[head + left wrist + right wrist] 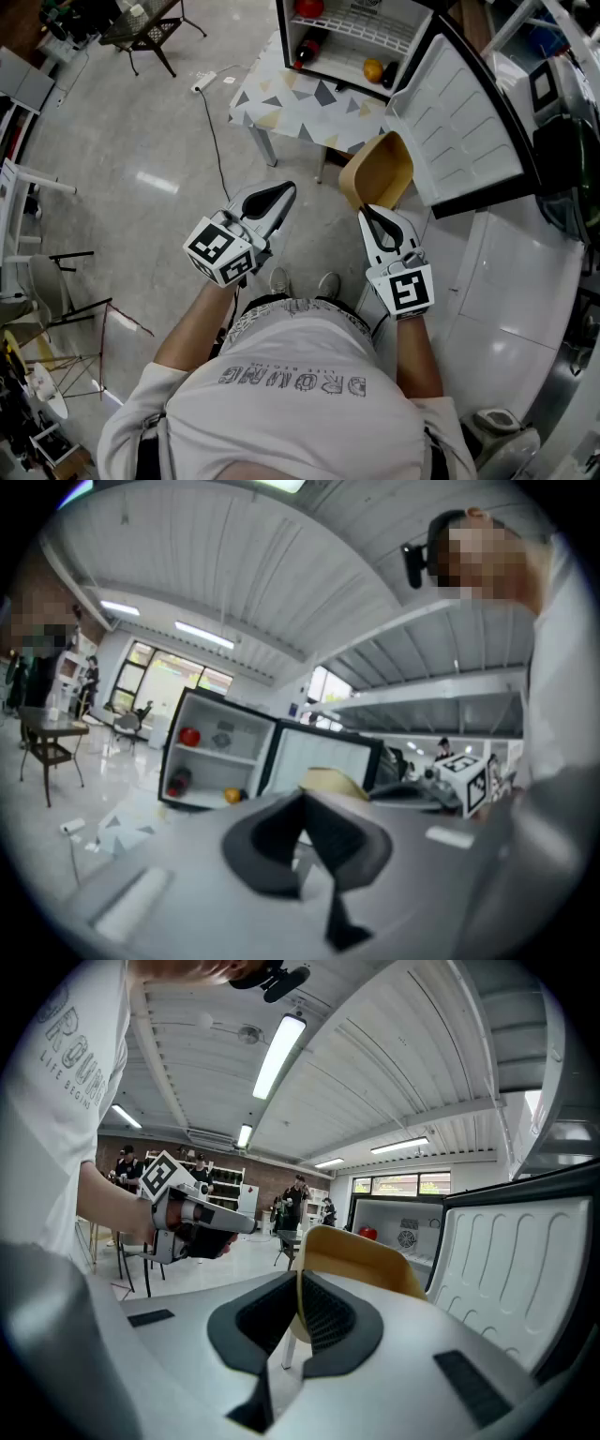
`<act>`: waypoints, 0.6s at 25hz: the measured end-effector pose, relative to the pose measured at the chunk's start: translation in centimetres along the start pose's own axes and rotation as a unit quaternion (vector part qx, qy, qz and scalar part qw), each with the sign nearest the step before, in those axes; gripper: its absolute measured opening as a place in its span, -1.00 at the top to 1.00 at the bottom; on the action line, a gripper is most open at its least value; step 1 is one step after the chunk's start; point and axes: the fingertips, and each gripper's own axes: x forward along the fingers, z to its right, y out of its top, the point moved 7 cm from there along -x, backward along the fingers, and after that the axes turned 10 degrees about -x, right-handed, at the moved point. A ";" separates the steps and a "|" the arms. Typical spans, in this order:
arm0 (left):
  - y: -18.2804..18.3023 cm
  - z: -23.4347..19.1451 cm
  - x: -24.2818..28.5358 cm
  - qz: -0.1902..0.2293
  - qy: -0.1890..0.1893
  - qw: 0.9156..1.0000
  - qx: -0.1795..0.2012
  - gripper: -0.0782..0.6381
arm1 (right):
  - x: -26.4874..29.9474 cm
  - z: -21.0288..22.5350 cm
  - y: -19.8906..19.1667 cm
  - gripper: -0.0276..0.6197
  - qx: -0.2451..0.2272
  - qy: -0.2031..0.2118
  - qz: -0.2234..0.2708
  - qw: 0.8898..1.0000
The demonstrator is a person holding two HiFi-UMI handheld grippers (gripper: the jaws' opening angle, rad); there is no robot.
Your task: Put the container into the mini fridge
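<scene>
My right gripper point(371, 214) is shut on the rim of a tan paper bowl-shaped container point(378, 171), which it holds in the air in front of the fridge door. In the right gripper view the jaws point(298, 1283) pinch the container's wall point(361, 1258). The white mini fridge point(352, 37) stands open on a small table, its door point(459, 122) swung out to the right. To the left of the container, my left gripper point(284, 193) is shut with nothing in it. From the left gripper point(302, 799) I see the fridge point(217, 752) ahead and the container point(330, 780) just past the jaws.
Inside the fridge lie a red item point(309, 7), a dark bottle point(307, 47) and an orange fruit point(373, 69). The table point(300, 103) has a triangle-patterned top. A cable point(214, 122) runs over the grey floor. White appliances point(525, 281) stand at right.
</scene>
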 end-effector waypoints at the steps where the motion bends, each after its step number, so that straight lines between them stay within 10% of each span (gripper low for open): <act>1: 0.0 0.1 0.0 -0.001 0.000 1.000 0.000 0.76 | 0.0 0.0 0.0 0.87 0.000 0.000 0.001 1.000; 15: -0.3 2.0 2.2 -0.002 -0.004 1.000 0.012 0.76 | -1.9 1.6 -1.1 0.87 -0.016 0.007 0.011 1.000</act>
